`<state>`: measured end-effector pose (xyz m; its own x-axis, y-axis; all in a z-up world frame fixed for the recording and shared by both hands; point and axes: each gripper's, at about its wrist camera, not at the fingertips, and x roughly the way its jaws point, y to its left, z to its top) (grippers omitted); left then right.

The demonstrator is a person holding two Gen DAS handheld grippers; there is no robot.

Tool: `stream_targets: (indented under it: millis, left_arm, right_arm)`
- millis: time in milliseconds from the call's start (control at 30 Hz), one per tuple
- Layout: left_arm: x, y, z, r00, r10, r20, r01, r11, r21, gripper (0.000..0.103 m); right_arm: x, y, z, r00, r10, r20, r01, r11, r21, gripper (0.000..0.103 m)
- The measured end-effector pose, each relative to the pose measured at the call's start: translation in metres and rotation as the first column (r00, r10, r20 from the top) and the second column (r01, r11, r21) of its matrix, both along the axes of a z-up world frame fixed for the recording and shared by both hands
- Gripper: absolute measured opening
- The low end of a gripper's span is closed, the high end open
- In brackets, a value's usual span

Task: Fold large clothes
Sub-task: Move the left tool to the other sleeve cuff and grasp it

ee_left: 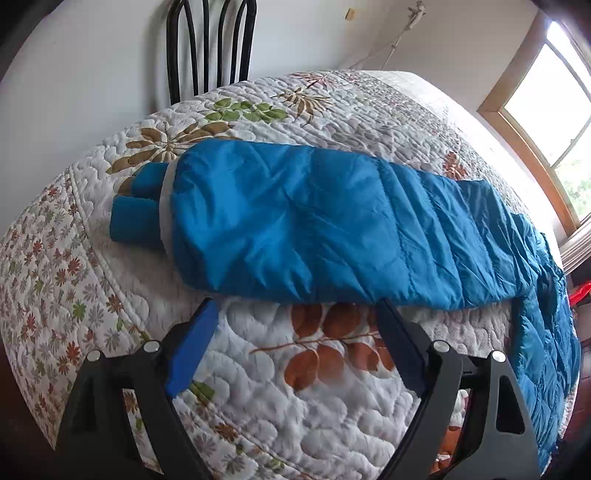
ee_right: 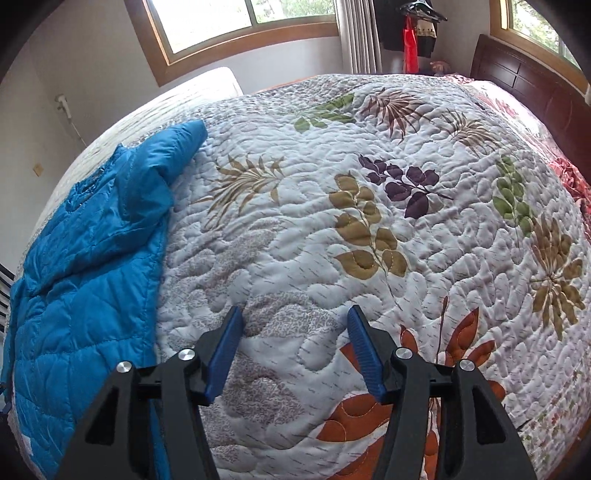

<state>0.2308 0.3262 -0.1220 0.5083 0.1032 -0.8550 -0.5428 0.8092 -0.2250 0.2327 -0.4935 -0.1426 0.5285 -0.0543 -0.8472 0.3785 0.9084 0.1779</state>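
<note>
A blue quilted puffer jacket (ee_left: 314, 225) lies stretched across the leaf-patterned quilt (ee_left: 314, 406) on the bed. Two knit cuffs (ee_left: 136, 218) stick out at its left end in the left wrist view. My left gripper (ee_left: 295, 306) hovers just in front of the jacket's near edge, jaws wide apart, nothing between them. In the right wrist view the same jacket (ee_right: 85, 258) lies at the left, one corner pointing up toward the window. My right gripper (ee_right: 295, 314) is open over bare quilt (ee_right: 369, 184), to the right of the jacket and apart from it.
A black metal chair back (ee_left: 210, 44) stands against the wall beyond the bed. Windows (ee_right: 210, 22) with wooden frames line the far wall. A dark wooden headboard (ee_right: 524, 74) and hanging clothes (ee_right: 410, 33) are at the right. The jacket's right end (ee_left: 546, 350) drapes toward the bed edge.
</note>
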Motion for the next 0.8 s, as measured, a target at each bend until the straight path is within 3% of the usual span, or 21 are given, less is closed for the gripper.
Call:
stream_targets:
  millis: [267,500,633,733,800]
  left_arm:
    - [0.018,0.013,-0.007,0.999,0.026,0.039,-0.026,1.000,0.006,0.090]
    - [0.005,0.045,-0.006,0.981,0.116,0.154,-0.081,0.973,-0.216,0.090]
    - [0.004,0.058,-0.011,0.973,0.161,0.165,-0.112,0.955,-0.273,0.089]
    - [-0.001,0.061,-0.009,0.964,0.192,0.184,-0.132,0.946,-0.297,0.078]
    - [-0.005,0.066,-0.009,0.956,0.217,0.197,-0.151,0.941,-0.302,0.049]
  right_arm:
    - [0.002,0.002,0.000,1.000,0.006,0.004,-0.006,1.000,-0.013,0.060]
    - [0.002,0.000,-0.001,1.000,0.003,0.006,-0.003,1.000,-0.004,0.062]
    - [0.002,0.001,-0.002,1.000,0.005,0.005,-0.005,1.000,-0.009,0.062]
    - [0.002,0.000,-0.002,1.000,0.004,0.007,-0.004,1.000,-0.007,0.062]
    - [0.002,0.000,-0.002,1.000,0.004,0.007,-0.004,1.000,-0.004,0.062]
